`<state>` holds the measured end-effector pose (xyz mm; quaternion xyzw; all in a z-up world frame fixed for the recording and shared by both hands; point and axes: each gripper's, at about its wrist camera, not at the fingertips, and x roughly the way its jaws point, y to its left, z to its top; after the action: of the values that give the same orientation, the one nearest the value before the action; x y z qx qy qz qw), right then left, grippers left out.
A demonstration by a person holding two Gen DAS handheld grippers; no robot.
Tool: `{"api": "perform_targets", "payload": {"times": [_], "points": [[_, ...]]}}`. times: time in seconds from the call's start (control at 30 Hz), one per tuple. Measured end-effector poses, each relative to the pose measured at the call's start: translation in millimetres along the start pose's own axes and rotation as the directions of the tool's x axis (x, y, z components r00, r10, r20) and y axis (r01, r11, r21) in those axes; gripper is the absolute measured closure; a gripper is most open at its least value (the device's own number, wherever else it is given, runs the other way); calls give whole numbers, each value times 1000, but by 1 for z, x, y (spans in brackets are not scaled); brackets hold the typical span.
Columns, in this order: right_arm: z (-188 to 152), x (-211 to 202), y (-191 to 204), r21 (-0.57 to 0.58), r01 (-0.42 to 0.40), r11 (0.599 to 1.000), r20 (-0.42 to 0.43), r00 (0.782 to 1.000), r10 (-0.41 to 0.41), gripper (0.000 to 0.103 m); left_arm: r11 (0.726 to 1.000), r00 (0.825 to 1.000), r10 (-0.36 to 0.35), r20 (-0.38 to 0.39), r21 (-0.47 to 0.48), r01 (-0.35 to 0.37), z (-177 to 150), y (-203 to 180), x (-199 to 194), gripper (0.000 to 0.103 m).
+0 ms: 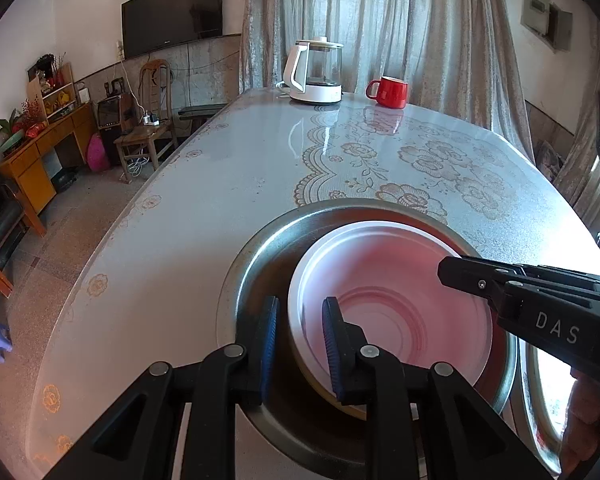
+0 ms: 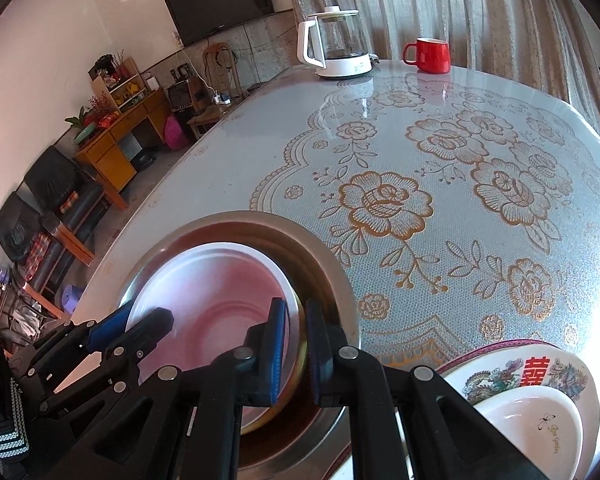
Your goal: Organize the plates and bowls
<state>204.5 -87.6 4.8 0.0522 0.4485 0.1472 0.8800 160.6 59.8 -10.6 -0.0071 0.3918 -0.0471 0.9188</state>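
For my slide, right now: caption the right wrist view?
Both grippers' fingers straddle the bowl rim inside the steel plate.
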Motion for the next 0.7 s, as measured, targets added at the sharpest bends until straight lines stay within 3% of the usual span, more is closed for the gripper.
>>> {"api": "perform_targets", "payload": {"times": [0.17, 0.27, 0.5, 0.7], "points": [[-1, -1, -1, 14, -9, 1000, 1, 1000, 9, 92, 1000, 1000, -2, 5, 0, 2, -4, -1, -3, 79], [-1, -4, -1, 16, -1, 1000, 15, 1000, 1, 83, 1000, 1000, -7, 7, -6, 7, -5, -1, -5, 79], [-4, -10, -7, 57, -41, 998, 21, 999, 39, 79, 1000, 1000, -9, 22, -30, 10, -8, 0, -16, 71], [-8, -18, -9, 84, -56, 995, 35, 998, 53, 77, 998, 999, -17, 50, -62, 20, -11, 6, -29, 71]]}}
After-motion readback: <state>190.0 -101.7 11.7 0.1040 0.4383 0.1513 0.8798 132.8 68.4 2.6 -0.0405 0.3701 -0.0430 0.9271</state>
